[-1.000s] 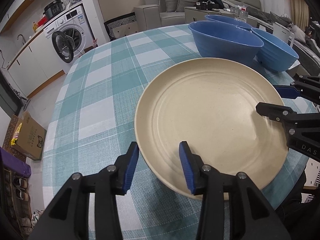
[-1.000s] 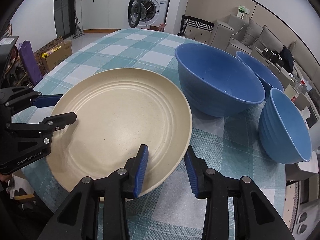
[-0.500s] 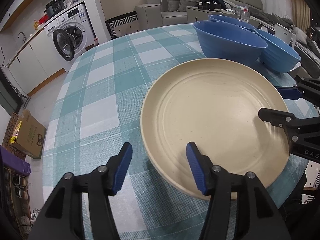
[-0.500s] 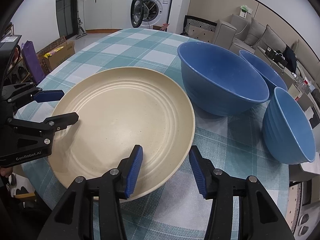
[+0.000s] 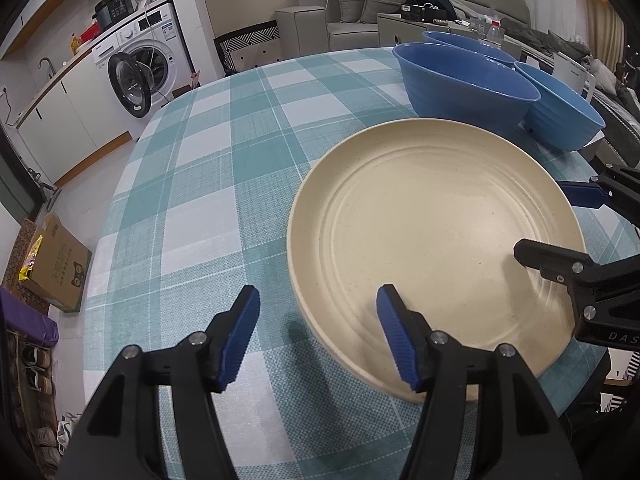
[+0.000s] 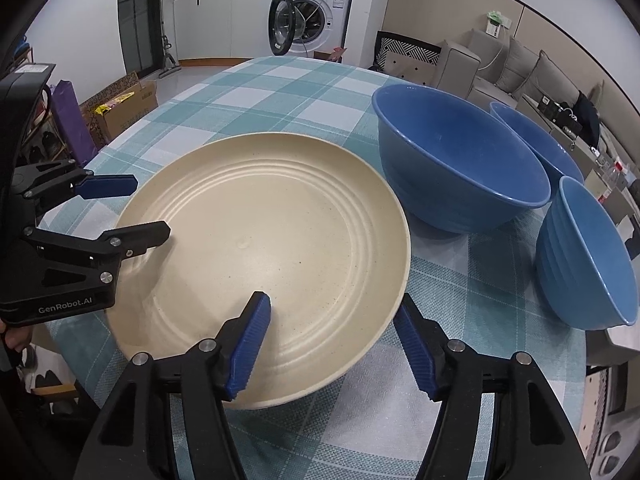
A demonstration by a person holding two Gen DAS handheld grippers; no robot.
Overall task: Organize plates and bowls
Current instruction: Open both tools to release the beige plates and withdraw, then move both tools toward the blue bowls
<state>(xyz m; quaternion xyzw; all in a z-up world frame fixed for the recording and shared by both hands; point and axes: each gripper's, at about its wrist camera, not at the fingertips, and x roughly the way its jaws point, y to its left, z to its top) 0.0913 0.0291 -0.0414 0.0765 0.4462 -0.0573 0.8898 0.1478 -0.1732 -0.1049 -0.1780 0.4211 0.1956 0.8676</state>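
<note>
A large cream plate [image 5: 432, 240] lies flat on the checked tablecloth; it also shows in the right wrist view [image 6: 272, 256]. My left gripper [image 5: 316, 336] is open, its jaws straddling the plate's near-left rim without gripping it. My right gripper [image 6: 332, 344] is open, its jaws either side of the plate's near-right rim. Three blue bowls stand beyond the plate: a large one [image 6: 456, 168], one behind it [image 6: 536, 140] and a smaller one [image 6: 588, 260]. In the left wrist view the large bowl [image 5: 464, 84] is at upper right.
The round table [image 5: 224, 184] has a teal and white cloth; its edge curves close on the left. A washing machine [image 5: 140, 72], a cardboard box [image 5: 52, 268] and sofas [image 5: 360, 8] stand around on the floor beyond.
Both grippers have opened wider and pulled back slightly from the plate's rim. The plate now rests on the table, let go by both.
</note>
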